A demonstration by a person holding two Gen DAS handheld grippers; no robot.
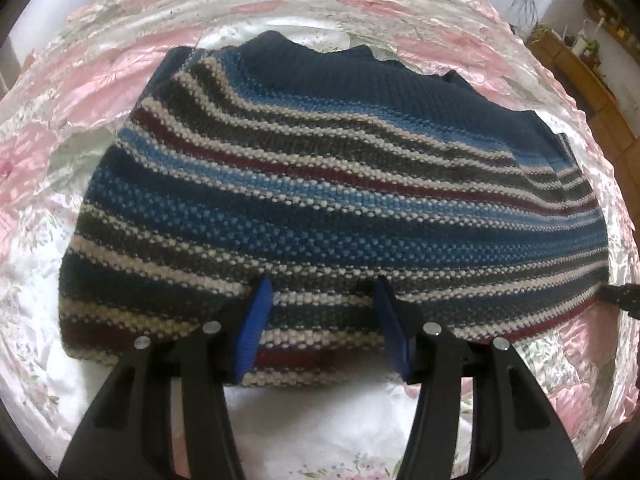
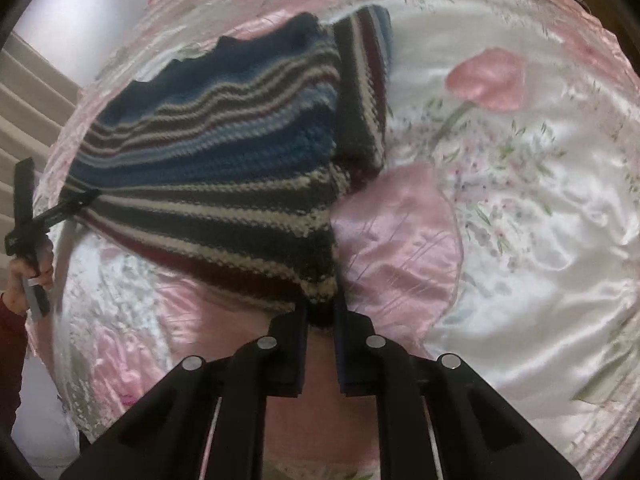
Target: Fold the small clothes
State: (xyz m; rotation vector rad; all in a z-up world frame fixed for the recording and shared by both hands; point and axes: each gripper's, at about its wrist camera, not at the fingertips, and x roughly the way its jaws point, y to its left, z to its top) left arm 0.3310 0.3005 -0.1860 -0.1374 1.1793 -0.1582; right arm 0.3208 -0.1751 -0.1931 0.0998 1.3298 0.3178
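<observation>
A knitted sweater (image 1: 320, 200) with blue, grey, white and dark red stripes lies spread on a satin floral bedspread (image 1: 80, 80). My left gripper (image 1: 322, 285) is open, its blue pads (image 1: 256, 320) standing wide apart over the near hem, with fabric between them. In the right wrist view the sweater (image 2: 220, 160) has one side folded over at the far right. My right gripper (image 2: 321, 312) is shut on the hem's near corner. The left gripper (image 2: 86, 198) shows at the hem's other end, held by a hand (image 2: 28, 276). The right gripper (image 1: 622, 296) peeks in at the right edge.
The bedspread (image 2: 500, 200) spreads wide to the right of the sweater, with a pink tulip print (image 2: 488, 80). A wooden shelf with small items (image 1: 580, 68) stands beyond the bed at the far right. Beige steps (image 2: 28, 100) show at the left.
</observation>
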